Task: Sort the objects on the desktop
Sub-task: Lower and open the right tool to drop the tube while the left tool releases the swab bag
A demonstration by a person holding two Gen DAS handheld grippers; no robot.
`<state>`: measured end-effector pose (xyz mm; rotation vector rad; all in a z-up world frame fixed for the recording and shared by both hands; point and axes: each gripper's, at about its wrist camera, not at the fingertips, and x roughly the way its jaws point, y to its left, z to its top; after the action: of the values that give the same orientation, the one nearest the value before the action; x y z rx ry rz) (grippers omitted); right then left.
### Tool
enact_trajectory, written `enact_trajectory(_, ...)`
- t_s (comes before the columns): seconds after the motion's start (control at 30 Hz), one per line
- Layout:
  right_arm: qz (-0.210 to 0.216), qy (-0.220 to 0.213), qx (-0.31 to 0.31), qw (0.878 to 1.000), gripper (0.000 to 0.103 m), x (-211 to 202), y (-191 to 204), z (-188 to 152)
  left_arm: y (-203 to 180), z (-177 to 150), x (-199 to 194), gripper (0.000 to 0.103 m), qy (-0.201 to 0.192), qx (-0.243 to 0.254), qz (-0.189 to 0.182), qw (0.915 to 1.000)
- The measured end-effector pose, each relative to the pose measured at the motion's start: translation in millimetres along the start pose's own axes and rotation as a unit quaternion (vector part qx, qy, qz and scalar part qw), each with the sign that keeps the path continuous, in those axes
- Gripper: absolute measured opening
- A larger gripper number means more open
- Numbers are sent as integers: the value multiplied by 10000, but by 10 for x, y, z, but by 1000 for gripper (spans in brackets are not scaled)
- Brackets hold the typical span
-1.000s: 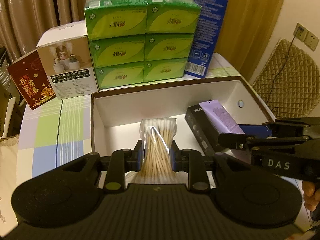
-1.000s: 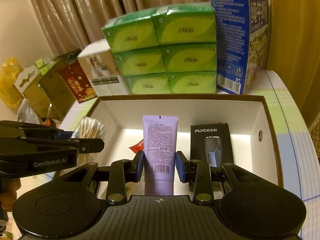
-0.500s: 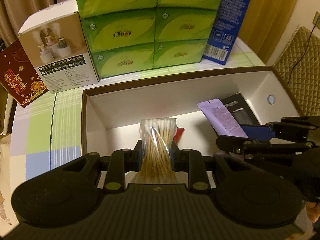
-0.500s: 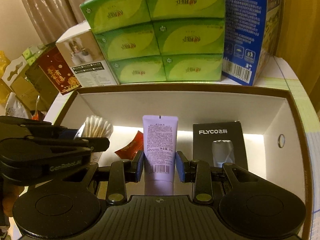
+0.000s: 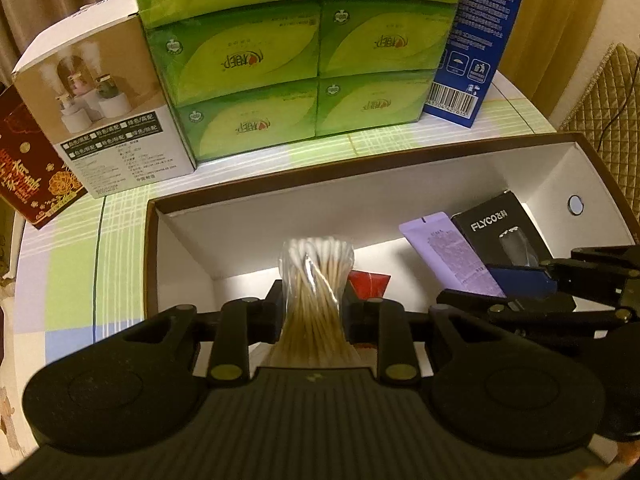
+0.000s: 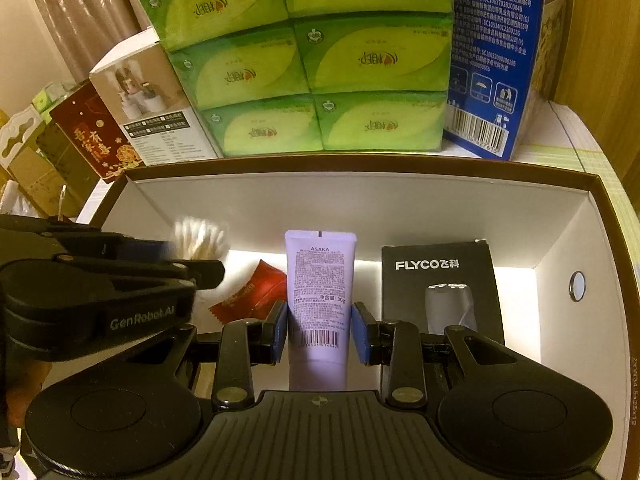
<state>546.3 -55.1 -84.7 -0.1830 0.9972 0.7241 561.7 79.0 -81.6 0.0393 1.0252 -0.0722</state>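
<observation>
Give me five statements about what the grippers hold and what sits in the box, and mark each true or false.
1. The left gripper is shut on the cotton swabs. True.
2. The right gripper holds the black FLYCO box. False: it grips the purple tube; the FLYCO box lies in the tray beside it.
3. A red packet lies on the floor of the white tray. True.
4. The green tissue packs are inside the tray. False: they stand stacked behind it on the table.
5. The blue carton stands to the left of the tissue packs. False: it stands to their right.
</observation>
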Motion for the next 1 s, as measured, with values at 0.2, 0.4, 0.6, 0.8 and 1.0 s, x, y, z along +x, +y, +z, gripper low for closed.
enact_trajectory(0.2, 1, -3, 12, 10000, 31, 14, -20, -9, -20, 20, -31, 43, -89, 48, 52, 9999)
enact_trajectory(0.4, 226, -262, 5, 9994, 32, -50, -44, -12, -7, 16, -64, 49, -114, 49, 84, 9999)
enact_trajectory(0.6, 185, -406, -91, 9990, 64, -231, -67, -35, 36, -28, -208, 55, -193, -34, 37, 9998)
enact_trajectory(0.8, 247, -646, -181, 9974, 93, -527, -94, -141, 56, -147, -437, 71, -335, -91, 32, 9994)
enact_trajectory(1.0, 173, -762, -325, 9964, 101, -768, -59, -331, 33, -299, -709, 79, -503, -157, 39, 9986)
